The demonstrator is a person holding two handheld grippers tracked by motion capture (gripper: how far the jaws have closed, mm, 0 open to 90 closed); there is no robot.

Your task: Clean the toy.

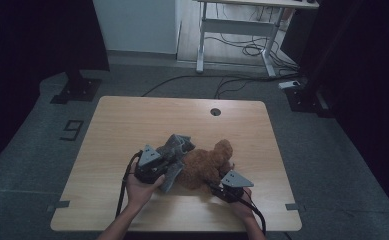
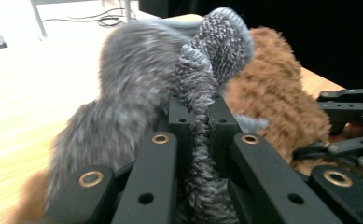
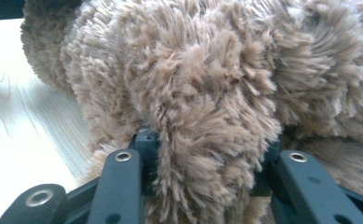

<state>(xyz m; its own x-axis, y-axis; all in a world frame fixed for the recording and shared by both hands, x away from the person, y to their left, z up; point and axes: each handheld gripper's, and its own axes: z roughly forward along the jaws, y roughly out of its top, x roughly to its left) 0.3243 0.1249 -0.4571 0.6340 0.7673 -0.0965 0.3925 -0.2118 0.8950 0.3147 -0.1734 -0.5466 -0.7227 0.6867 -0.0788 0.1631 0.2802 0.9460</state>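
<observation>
Left gripper: jaws clamped together on a fold of the grey knitted garment, knit pinched between the two black fingertips in the left gripper view. Right gripper: jaws closed on a limb of the brown plush toy, the fur bulging between the pads.

In the high view we see the left gripper and the right gripper both working near the front edge of the table, roughly midway between its left and right edges. The toy lies on the surface between them; the garment sits bunched against the toy's left end, partly over it.

Progress, as we judge it: both grips are secured, one holding the toy steady and one on the knit. The garment is still crumpled at one end, not drawn along the body, so the dressing (or undressing; we cannot tell which) is at an early-to-middle stage, and most of the pulling remains.

Orientation: the toy's long axis runs diagonally, from the front edge toward the far right corner, its rounder end pointing away from us. Which end is the head we cannot confirm.
</observation>
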